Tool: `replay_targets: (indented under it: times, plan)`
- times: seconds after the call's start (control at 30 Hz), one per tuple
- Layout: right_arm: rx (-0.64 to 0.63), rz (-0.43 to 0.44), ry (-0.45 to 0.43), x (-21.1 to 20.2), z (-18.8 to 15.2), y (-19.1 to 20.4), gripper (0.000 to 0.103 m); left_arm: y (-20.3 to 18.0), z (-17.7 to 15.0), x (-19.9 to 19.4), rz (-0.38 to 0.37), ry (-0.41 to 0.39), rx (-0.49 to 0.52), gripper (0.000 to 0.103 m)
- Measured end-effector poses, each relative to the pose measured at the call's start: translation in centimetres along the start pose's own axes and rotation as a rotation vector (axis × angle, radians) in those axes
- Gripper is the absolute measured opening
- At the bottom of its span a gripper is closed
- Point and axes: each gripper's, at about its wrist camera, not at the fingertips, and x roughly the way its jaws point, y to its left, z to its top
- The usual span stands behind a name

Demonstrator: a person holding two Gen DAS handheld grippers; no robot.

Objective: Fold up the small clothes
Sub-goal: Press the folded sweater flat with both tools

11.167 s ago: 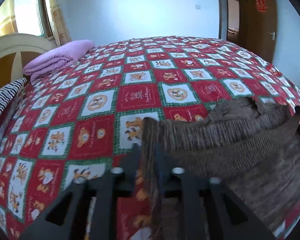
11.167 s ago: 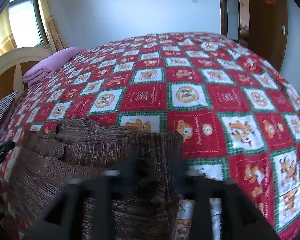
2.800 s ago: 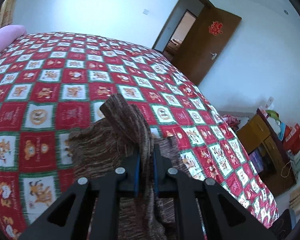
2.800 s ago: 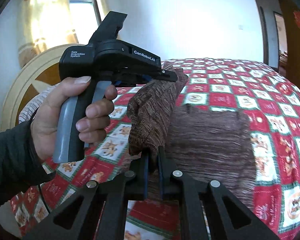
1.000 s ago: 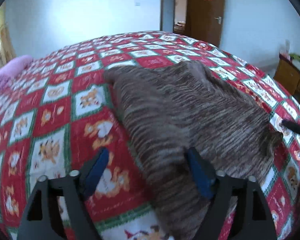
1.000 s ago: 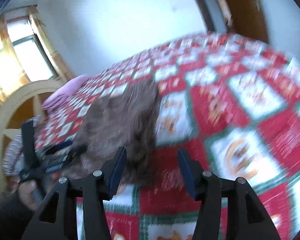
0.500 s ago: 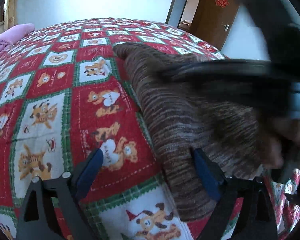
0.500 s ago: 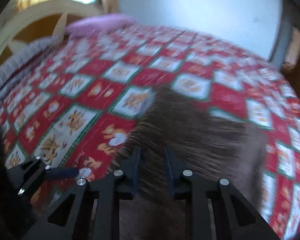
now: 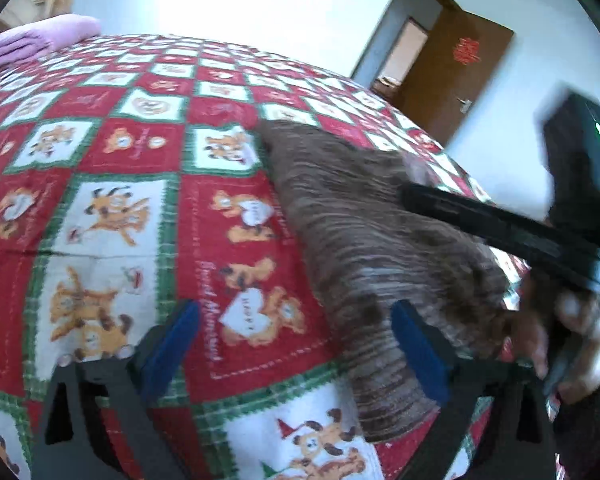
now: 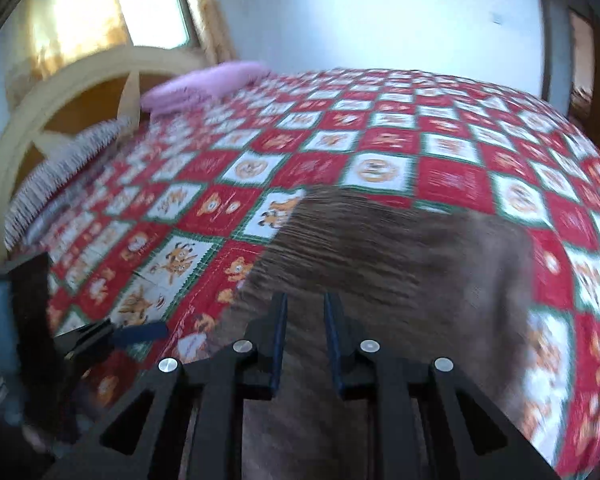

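Note:
A brown striped knit garment (image 9: 360,236) lies folded flat on the red, green and white checked bedspread (image 9: 116,152). My left gripper (image 9: 294,344) hovers at the garment's near left edge. Its jaws are opening wide, that edge lies loose between the blue pads, and nothing is gripped. A hand holds my right gripper (image 9: 410,196) just above the garment from the right. In the right wrist view the right gripper (image 10: 305,320) is over the garment (image 10: 412,264), jaws narrowed to a small gap with nothing between them. A left fingertip (image 10: 148,331) shows at lower left.
A folded pink blanket (image 10: 204,84) lies at the head of the bed by a cream and wood headboard (image 10: 76,92). A striped cloth (image 10: 60,168) sits along that side. A brown door (image 9: 452,80) stands open past the bed's far corner.
The left jaws have spread wider beside the garment. The right gripper has swung in over the garment and its jaws have narrowed from wide apart to a small gap.

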Motion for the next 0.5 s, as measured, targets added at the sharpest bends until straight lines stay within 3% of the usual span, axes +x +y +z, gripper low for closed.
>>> replay_targets:
  times: [0.1,0.17,0.23,0.3,0.43,0.5]
  plan:
    - [0.028,-0.053,0.018,-1.2,-2.4,-2.1,0.020,-0.4,0.0,0.6,0.039,0.023,0.018,0.102]
    - [0.051,-0.085,0.090,0.0,-4.5,-3.8,0.020,-1.4,-0.1,1.1,0.090,0.038,0.064,0.103]
    - [0.063,-0.035,0.036,-0.5,-5.2,-4.7,0.020,-2.0,-0.1,1.4,0.123,0.053,0.100,0.103]
    - [0.107,-0.004,0.035,-1.0,-5.0,-5.2,0.021,-2.0,0.0,1.2,0.126,0.053,0.115,0.103]
    - [0.119,0.029,-0.051,-3.0,-4.8,-5.4,0.045,-2.4,0.9,-0.7,0.132,-0.009,0.117,0.103]
    - [0.131,0.026,-0.122,-4.4,-4.8,-6.2,0.045,-3.1,1.6,-0.6,0.166,-0.025,0.154,0.103]
